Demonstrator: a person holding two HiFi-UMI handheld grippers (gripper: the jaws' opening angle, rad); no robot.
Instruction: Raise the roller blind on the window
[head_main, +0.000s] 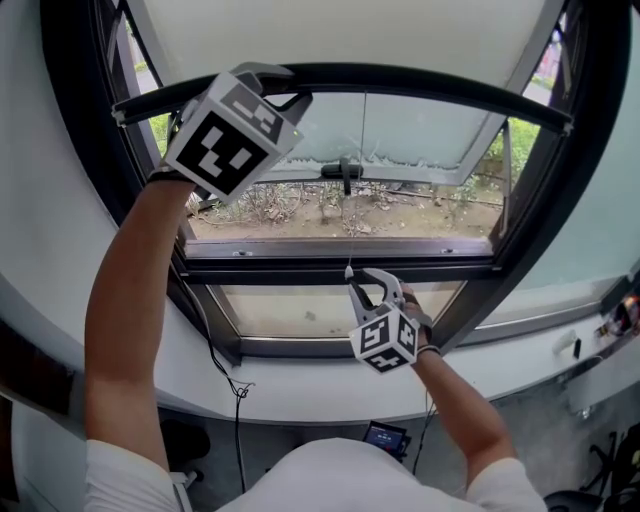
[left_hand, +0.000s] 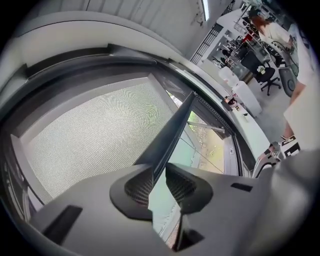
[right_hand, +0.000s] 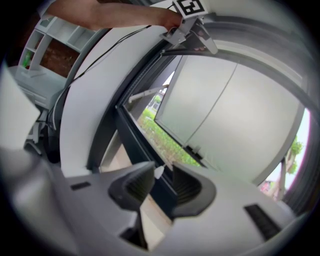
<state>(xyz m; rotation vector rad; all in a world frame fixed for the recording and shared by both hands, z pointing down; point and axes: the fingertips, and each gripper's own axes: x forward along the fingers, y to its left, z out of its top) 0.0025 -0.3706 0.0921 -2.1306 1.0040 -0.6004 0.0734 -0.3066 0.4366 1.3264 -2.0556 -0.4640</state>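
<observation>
The pale roller blind (head_main: 330, 35) hangs over the upper window and ends in a dark bottom bar (head_main: 420, 85). My left gripper (head_main: 285, 88) is raised to the bar's left part. In the left gripper view the bar (left_hand: 172, 132) runs in between the pads of the left gripper (left_hand: 160, 172), which is shut on it. A thin cord (head_main: 363, 160) drops from the bar to a small white toggle (head_main: 348, 271). My right gripper (head_main: 372, 283) stands open low at the centre, with the toggle (right_hand: 159, 171) at the tip of its left finger.
Behind the blind an outward-opening sash with a dark handle (head_main: 345, 175) shows plants and ground outside. A white sill (head_main: 300, 390) curves below the dark window frame (head_main: 330, 270). A black cable (head_main: 236, 400) hangs over the sill. Desks and a person (left_hand: 300, 75) are off to the right.
</observation>
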